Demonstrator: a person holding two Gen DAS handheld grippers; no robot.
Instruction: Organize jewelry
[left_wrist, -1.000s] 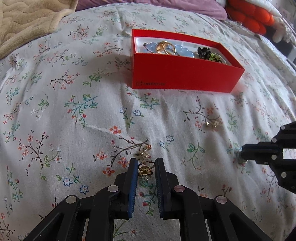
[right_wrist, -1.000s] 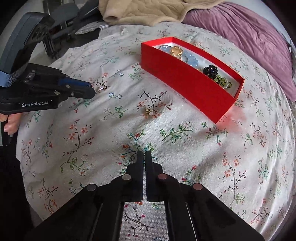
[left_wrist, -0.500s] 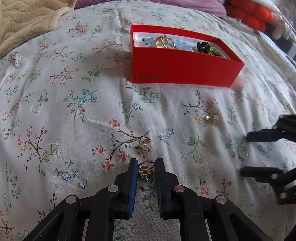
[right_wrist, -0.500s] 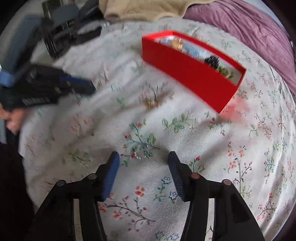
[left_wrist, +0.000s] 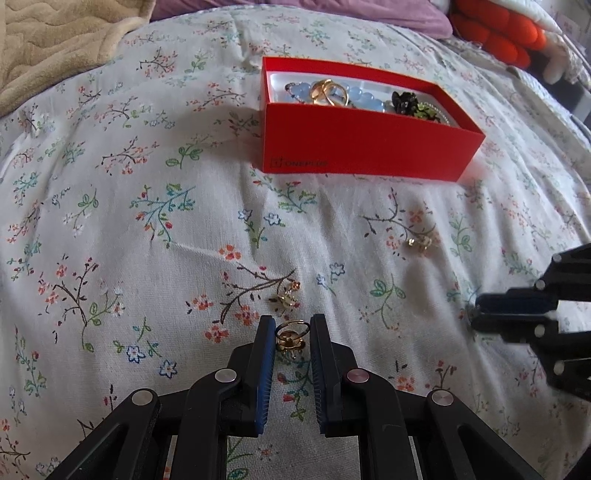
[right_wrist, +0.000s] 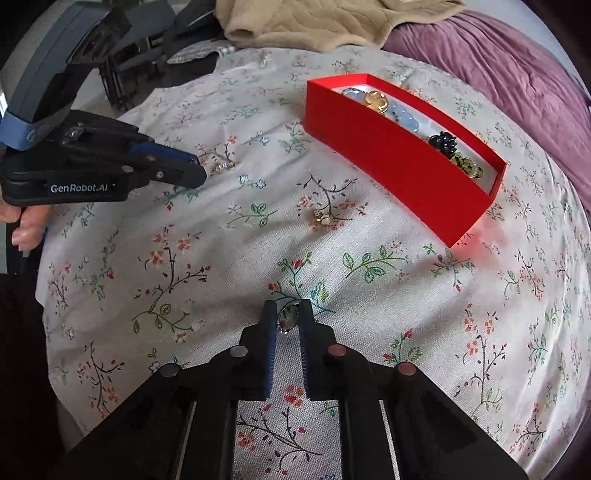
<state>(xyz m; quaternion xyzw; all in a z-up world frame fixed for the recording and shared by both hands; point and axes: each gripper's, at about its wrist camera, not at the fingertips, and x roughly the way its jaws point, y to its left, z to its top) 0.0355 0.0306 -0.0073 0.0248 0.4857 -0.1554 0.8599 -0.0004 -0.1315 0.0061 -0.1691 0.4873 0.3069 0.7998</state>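
A gold ring (left_wrist: 291, 334) sits between the blue pads of my left gripper (left_wrist: 291, 325), which is shut on it just above the floral bedspread. My right gripper (right_wrist: 288, 310) has its jaws closing onto a small silver ring (right_wrist: 289, 318), and the pads press on it. The same right gripper (left_wrist: 474, 314) shows at the right edge of the left wrist view. A red box (left_wrist: 369, 151) lies farther back with blue beads, gold pieces and dark jewelry inside. On the cloth lie a gold earring (left_wrist: 288, 297) and a gold-and-pearl piece (left_wrist: 419, 242).
A beige blanket (left_wrist: 55, 44) covers the far left and a purple cover (right_wrist: 498, 74) lies behind the box. An orange plush (left_wrist: 498, 33) sits at the far right. The bed's edge drops off at the left beside a person's hand (right_wrist: 26, 229).
My right gripper opened wide over the small silver ring, then closed around it. The left gripper stayed still with the gold ring.
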